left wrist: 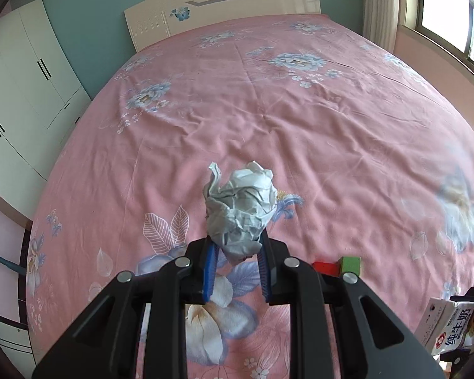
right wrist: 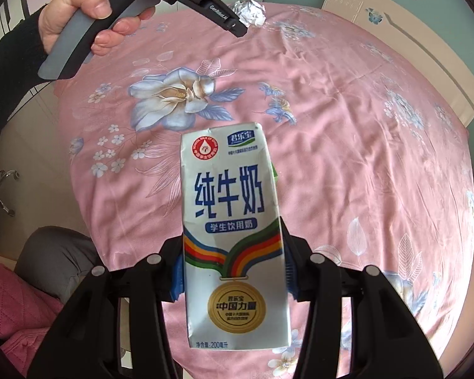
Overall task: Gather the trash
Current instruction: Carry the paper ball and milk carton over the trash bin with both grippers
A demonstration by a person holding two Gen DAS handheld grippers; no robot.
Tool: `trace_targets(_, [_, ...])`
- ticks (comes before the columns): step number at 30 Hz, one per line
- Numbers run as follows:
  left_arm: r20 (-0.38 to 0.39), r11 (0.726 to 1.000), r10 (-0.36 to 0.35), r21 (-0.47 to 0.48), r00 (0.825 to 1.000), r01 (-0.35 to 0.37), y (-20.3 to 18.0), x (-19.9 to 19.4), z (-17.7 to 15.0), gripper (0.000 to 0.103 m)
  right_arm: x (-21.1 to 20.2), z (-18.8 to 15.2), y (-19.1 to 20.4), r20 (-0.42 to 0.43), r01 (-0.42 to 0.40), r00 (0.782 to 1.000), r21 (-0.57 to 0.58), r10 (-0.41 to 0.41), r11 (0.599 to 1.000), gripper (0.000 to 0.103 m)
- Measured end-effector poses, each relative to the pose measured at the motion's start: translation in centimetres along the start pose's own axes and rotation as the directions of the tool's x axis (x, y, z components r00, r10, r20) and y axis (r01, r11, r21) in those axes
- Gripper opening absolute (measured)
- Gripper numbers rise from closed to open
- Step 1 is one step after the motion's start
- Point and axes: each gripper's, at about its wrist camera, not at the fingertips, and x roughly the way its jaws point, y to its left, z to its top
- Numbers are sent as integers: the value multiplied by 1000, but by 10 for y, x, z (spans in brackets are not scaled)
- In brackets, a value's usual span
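L gripper (left wrist: 237,254) clamped tight on crumpled paper ball (left wrist: 240,208), held above pink floral bed (left wrist: 331,142). R gripper (right wrist: 233,271) closed on milk carton (right wrist: 233,237), upright, also off bed. Red/green blocks (left wrist: 339,266) on sheet.

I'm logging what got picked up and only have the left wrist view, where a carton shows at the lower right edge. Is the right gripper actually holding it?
Observer: Yes. The right gripper has its jaws closed on the sides of the milk carton, lifted clear of the pink bedsheet.
Operator: Which way is the carton facing?
Observer: Its printed front faces the right wrist camera, with the gold medal at the near end.
Operator: Can you see my left gripper from there?
Observer: Yes, at the top left; a hand in a dark sleeve holds it, with the crumpled paper ball at its tip.
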Motion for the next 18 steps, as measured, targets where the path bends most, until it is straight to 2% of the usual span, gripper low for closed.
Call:
trace_targets(8, [118,998,24,57,993,-31,-19,-150,-53,25,-100,-14,49,61,100,993,23,-102,995,49])
trace_targets(18, [202,994,43,89,978,-62,-29,-272,-122,25,-186,-30,109,124,184,975,23,-185,983,49])
